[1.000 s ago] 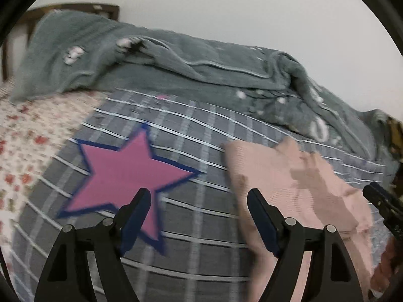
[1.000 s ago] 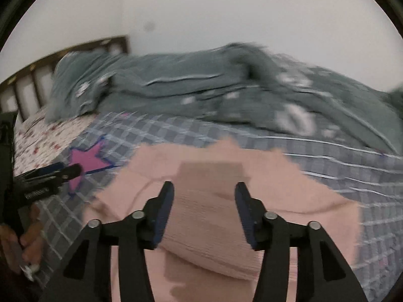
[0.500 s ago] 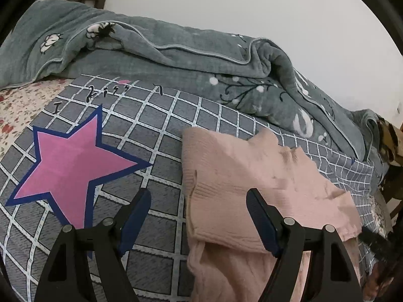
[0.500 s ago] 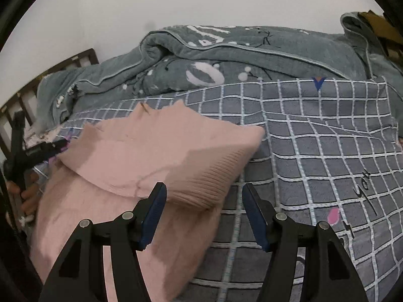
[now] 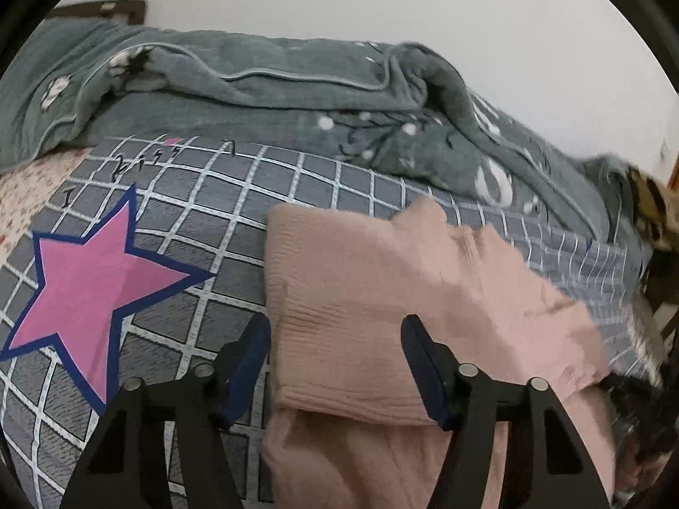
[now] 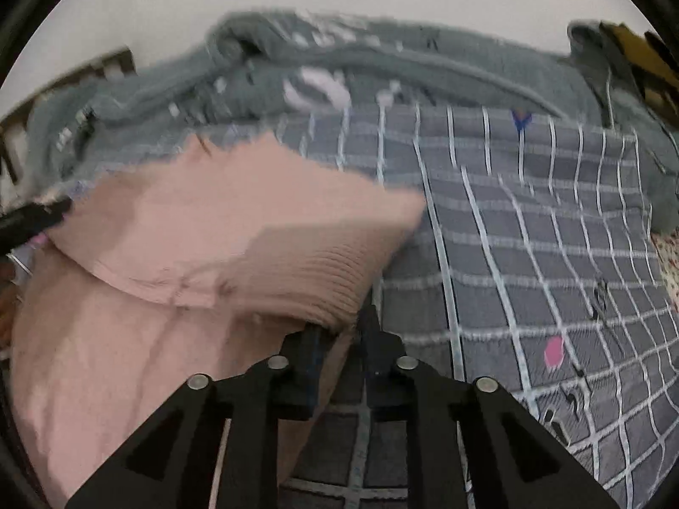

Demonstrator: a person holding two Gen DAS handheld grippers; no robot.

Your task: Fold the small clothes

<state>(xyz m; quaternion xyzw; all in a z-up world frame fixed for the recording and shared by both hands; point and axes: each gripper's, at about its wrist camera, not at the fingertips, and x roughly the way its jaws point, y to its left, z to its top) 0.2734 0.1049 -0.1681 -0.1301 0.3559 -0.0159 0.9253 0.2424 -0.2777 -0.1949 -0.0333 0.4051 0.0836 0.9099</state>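
A pink knit sweater (image 5: 382,297) lies partly folded on a grey checked sheet (image 5: 203,314), its ribbed hem folded over the top. My left gripper (image 5: 335,364) is open, its fingers straddling the hem's left corner. In the right wrist view the sweater (image 6: 191,246) fills the left half. My right gripper (image 6: 339,331) is shut on the sweater's ribbed right corner. The left gripper's tip (image 6: 29,220) shows at the far left edge there.
A rumpled grey-green blanket (image 5: 297,97) lies along the back against the white wall. A pink star (image 5: 93,292) is printed on the sheet at left. A floral sheet (image 5: 25,186) and a wooden headboard (image 5: 106,6) are at far left.
My right gripper has closed on the sweater's ribbed right corner; it was open before. My left gripper moved right, from over the star to the hem's left corner, staying open.
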